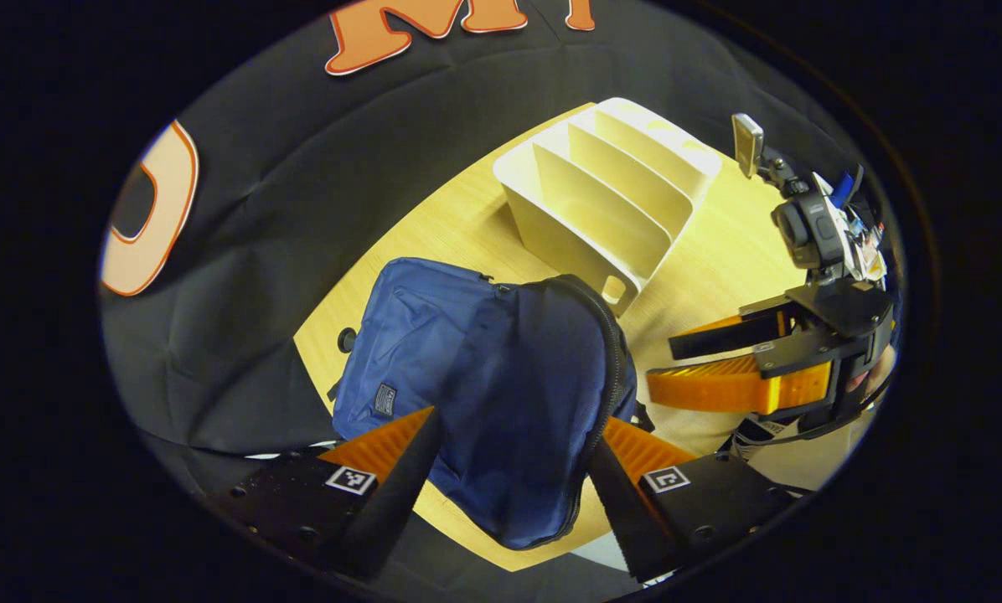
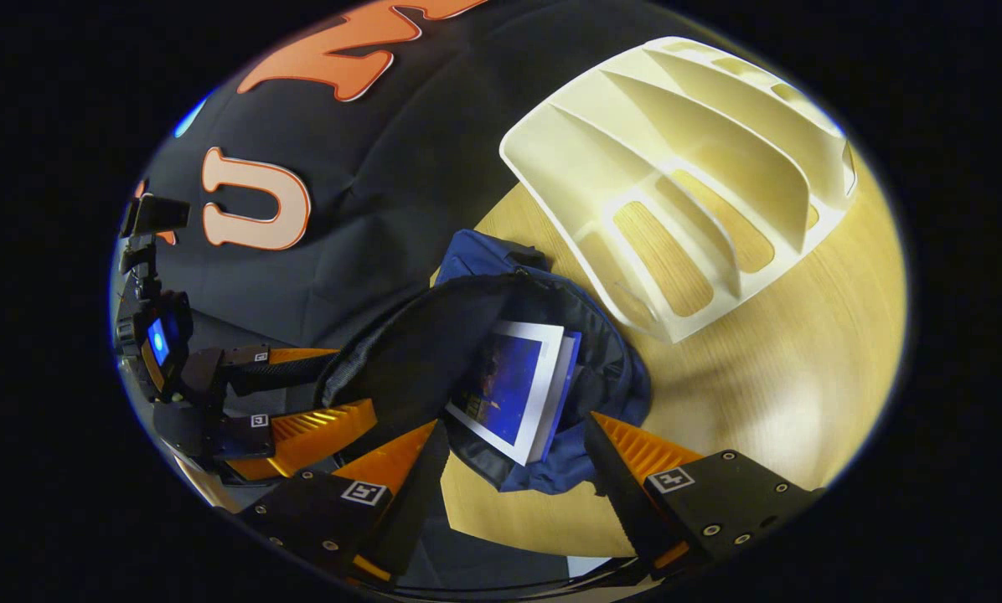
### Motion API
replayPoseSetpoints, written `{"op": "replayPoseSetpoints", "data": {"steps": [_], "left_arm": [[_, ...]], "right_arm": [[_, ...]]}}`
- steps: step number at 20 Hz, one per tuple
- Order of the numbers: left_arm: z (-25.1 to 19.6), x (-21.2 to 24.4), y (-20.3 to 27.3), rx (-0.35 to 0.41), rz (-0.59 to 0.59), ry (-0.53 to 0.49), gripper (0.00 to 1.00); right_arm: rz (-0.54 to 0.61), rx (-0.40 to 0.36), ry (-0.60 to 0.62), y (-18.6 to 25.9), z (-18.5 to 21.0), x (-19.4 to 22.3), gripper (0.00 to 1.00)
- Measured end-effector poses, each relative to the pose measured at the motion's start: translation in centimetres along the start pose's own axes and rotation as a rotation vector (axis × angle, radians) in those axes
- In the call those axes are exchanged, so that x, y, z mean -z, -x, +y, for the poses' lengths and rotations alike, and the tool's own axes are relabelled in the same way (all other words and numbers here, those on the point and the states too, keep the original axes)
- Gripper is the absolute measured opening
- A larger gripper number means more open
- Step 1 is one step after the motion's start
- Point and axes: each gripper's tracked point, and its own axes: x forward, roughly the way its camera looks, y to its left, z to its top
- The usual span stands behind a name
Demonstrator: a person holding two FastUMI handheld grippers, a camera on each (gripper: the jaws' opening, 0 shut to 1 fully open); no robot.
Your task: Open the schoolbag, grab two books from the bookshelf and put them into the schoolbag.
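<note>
On wooden bench point(image 2: 803, 352): blue fabric schoolbag point(image 1: 476, 377) lying open, two books point(image 2: 513, 389) inside. Cream slotted bookshelf point(image 2: 702, 151) just beyond. Left hand-held gripper point(image 1: 513, 469), right hand-held gripper point(image 2: 513, 469) both spread, gripping nothing.

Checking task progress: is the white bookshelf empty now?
Empty. The white plastic slotted bookshelf shows bare slots on the wooden table; white-edged books sit inside the open blue fabric schoolbag.

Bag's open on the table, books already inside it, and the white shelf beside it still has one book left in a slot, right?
Not quite. The shelf holds no book: the right gripper view looks down into its slots and they are bare. The rest stands: the bag lies open on the table with the books in its mouth.
</note>
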Motion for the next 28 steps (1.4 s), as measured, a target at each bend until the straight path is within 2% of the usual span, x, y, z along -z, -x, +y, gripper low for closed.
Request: {"op": "replayPoseSetpoints", "data": {"steps": [3,9,14,17,20,25,28], "left_arm": [[-0.5,0.4,0.6,-0.021,-0.002,0.039,0.99],[-1.5,0.4,4.6,-0.117,-0.041,0.076,0.99],[-3.6,-0.7,9.0,-0.176,-0.145,0.175,0.99],[-5.4,-2.1,10.6,-0.189,-0.25,0.257,0.98],[-8.1,-5.5,12.0,-0.188,-0.398,0.342,0.98],[-10.5,-10.7,14.9,-0.175,-0.666,0.486,0.98],[-9.9,-13.1,17.6,-0.235,-0.835,0.524,0.98]], "right_arm": [[0.016,0.012,0.017,1.1,-1.6,-0.2,0.97],[0.049,0.006,0.073,3.8,-3.1,-0.4,0.97],[0.054,0.001,0.138,7.5,-4.4,-1.9,0.97],[0.029,0.003,0.195,10.6,-4.8,-3.9,0.97],[-0.047,0.0,0.281,14.5,-4.1,-6.8,0.97],[-0.274,0.049,0.483,22.1,-2.6,-13.0,0.97],[-0.414,0.088,0.566,25.9,-1.9,-15.9,0.97]]}}
